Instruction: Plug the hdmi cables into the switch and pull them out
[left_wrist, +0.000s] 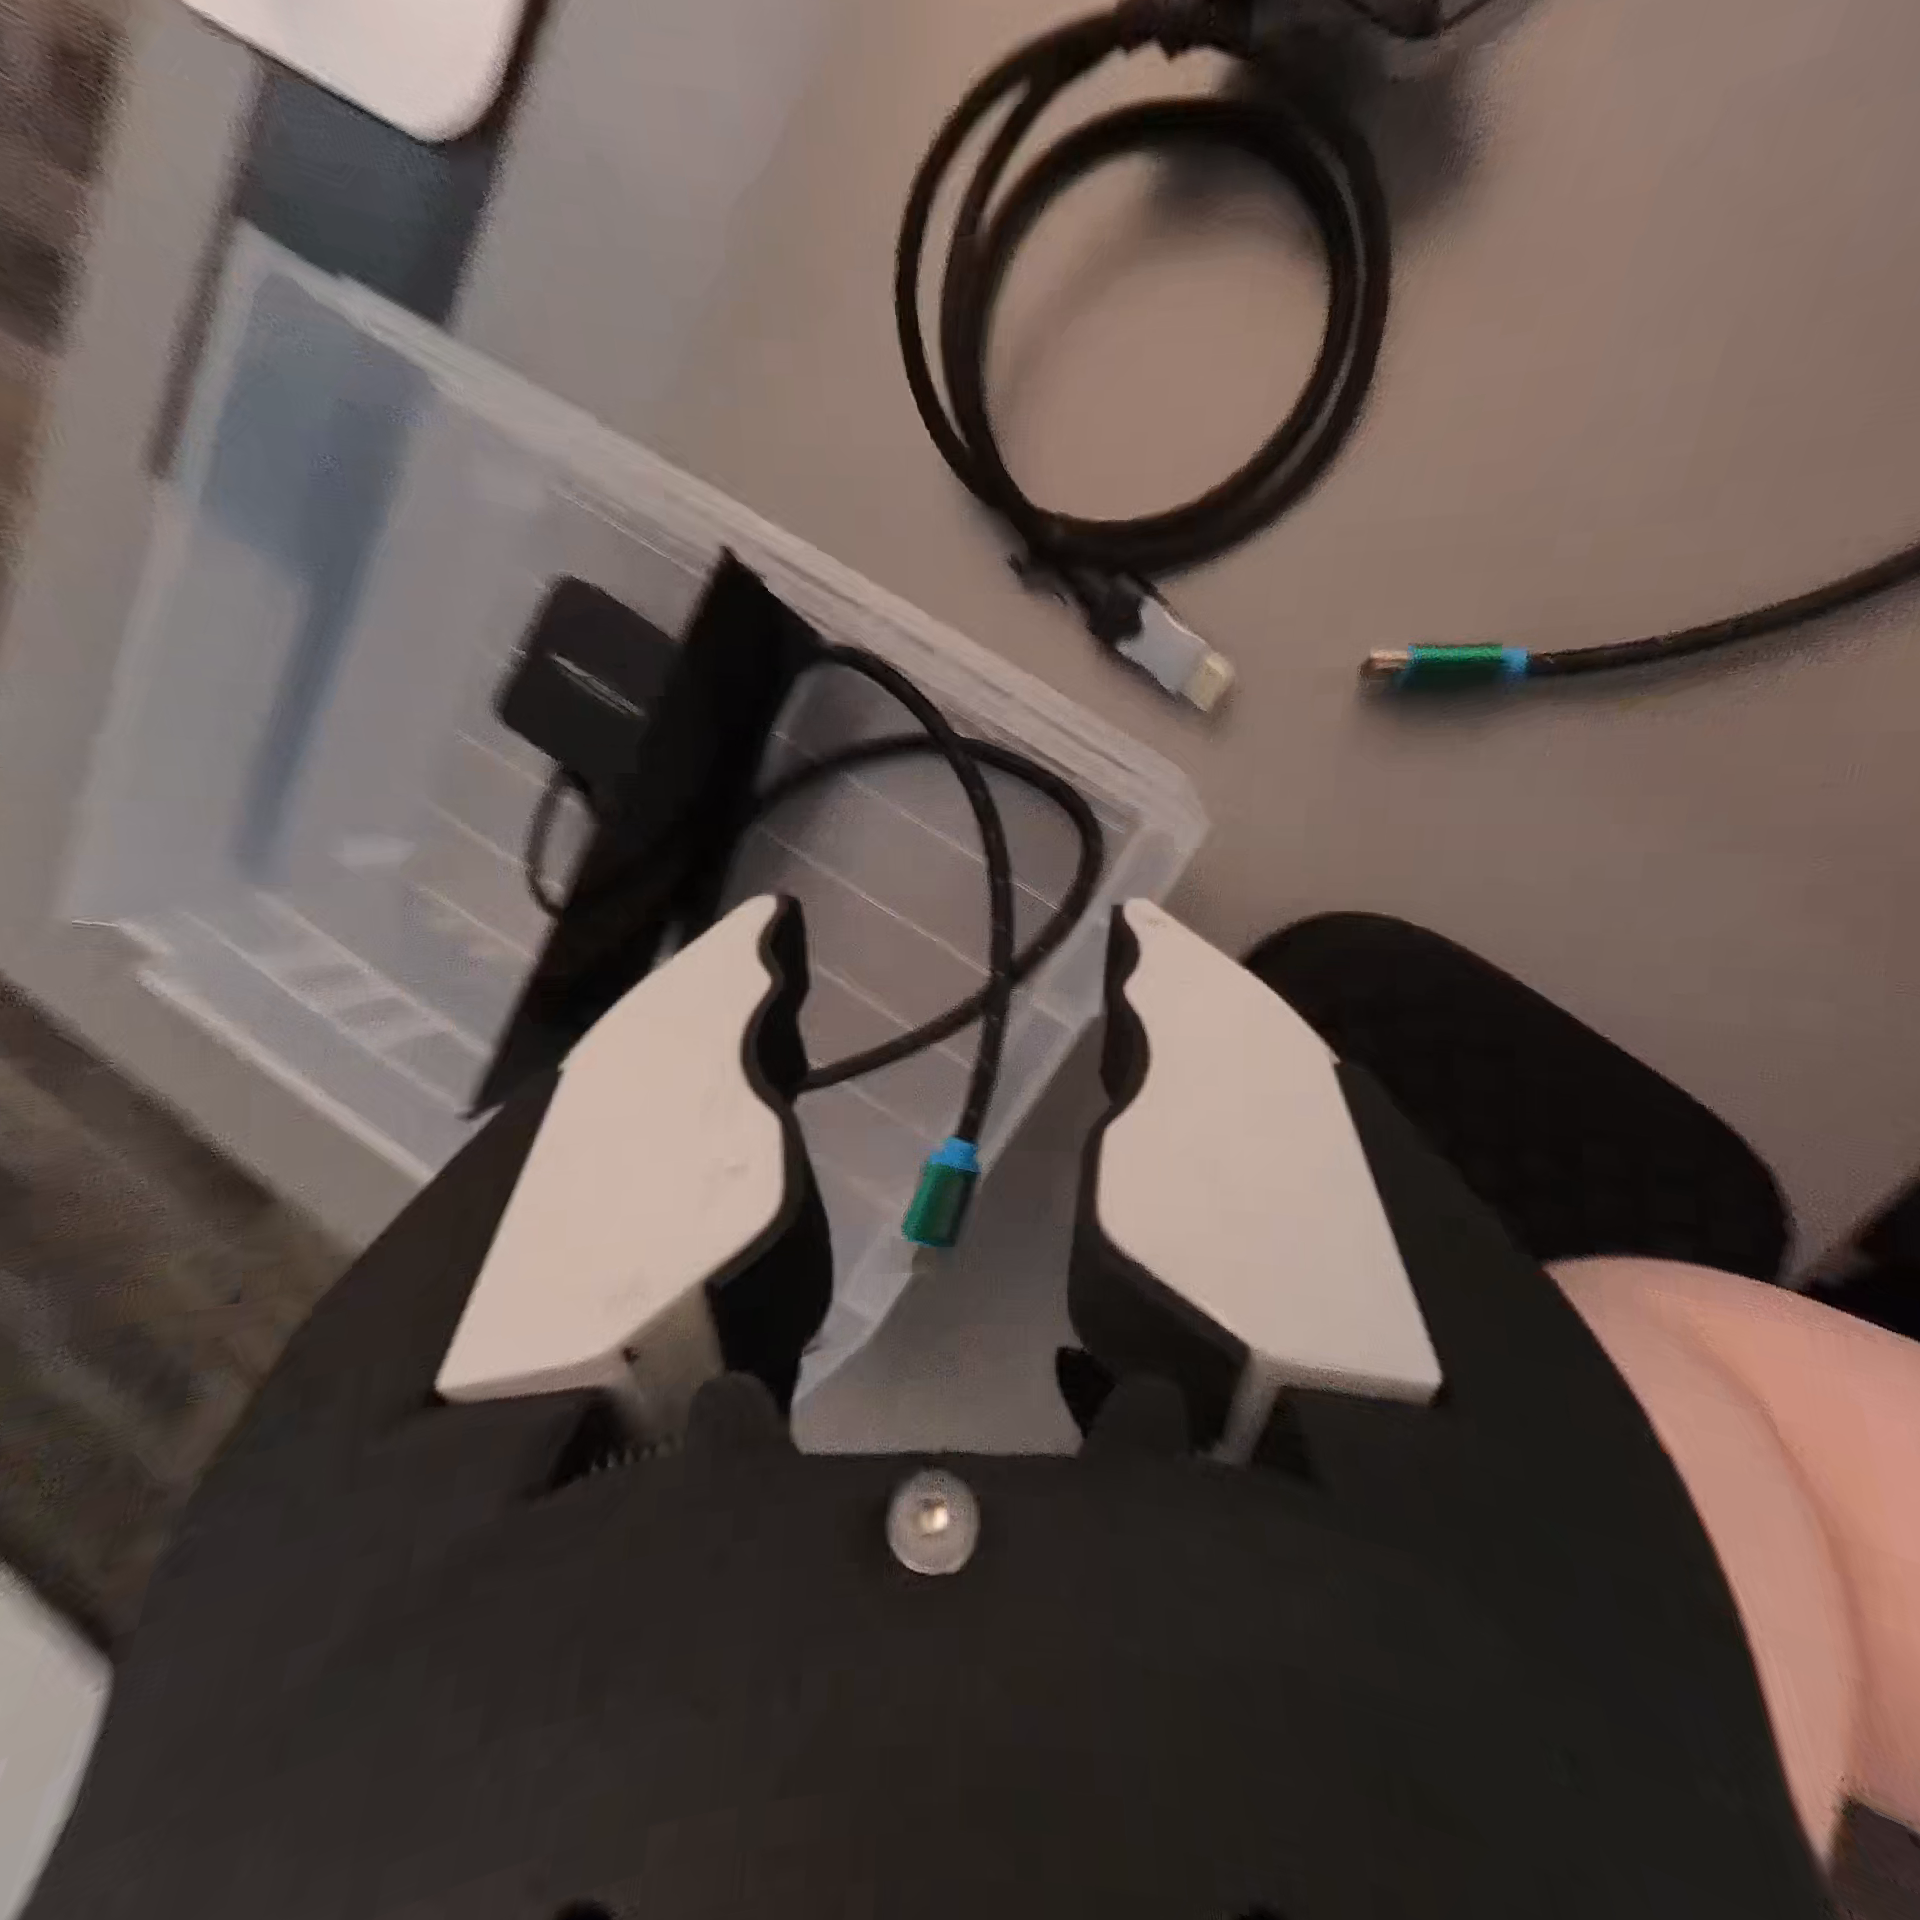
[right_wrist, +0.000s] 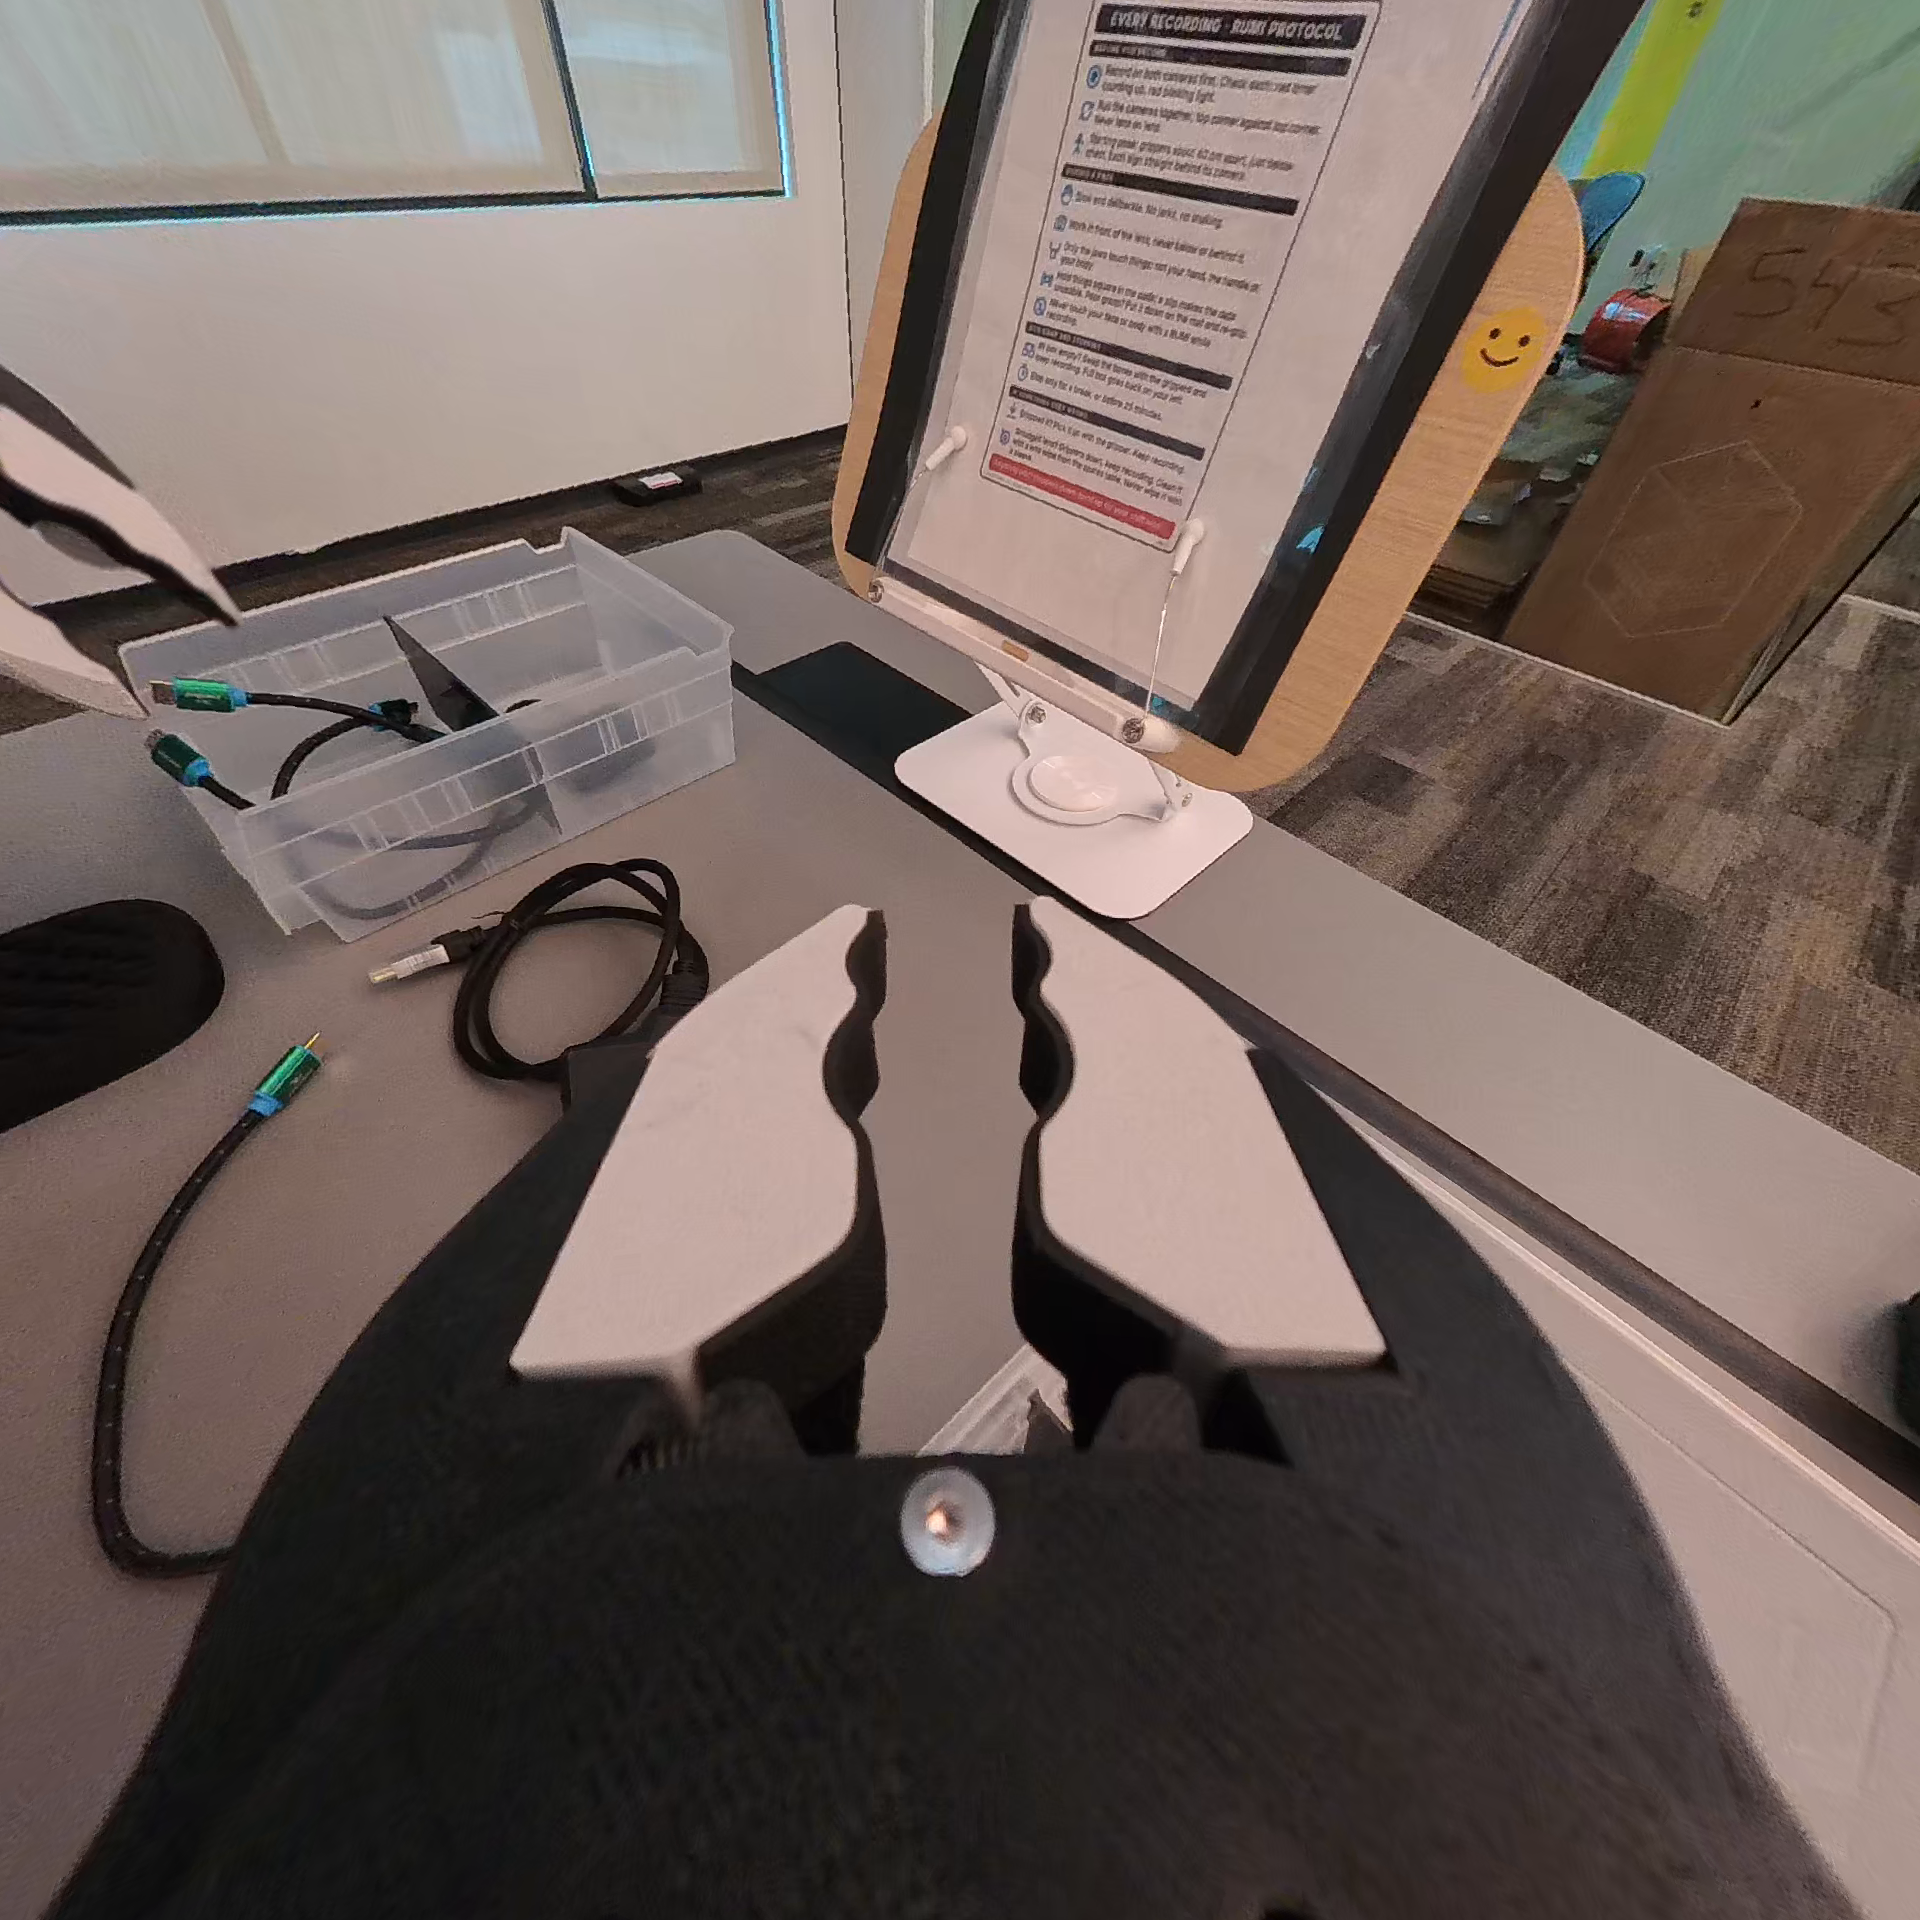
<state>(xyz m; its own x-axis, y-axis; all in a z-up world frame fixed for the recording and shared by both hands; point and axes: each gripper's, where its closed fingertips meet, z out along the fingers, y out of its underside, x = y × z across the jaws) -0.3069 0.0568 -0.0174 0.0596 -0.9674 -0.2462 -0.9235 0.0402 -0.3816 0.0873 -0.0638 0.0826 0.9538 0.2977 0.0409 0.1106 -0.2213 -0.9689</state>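
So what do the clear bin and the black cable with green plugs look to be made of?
The clear rectangular bin looks like frosted translucent plastic: cables show through its walls. The black cable with green plugs seems fabric-braided, with a speckled weave; its green plug has a metallic sheen, possibly anodised metal.

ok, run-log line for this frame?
left tool: open, over clear bin | right tool: open, empty | green-ended cable: loose on table | nothing gripped

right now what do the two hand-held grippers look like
Both match: the left hand-held gripper and right hand-held gripper have a wide matte black textured body, two pale grey wedge-shaped fingers with wavy black inner pads, and a shiny round screw head centred below the fingers.
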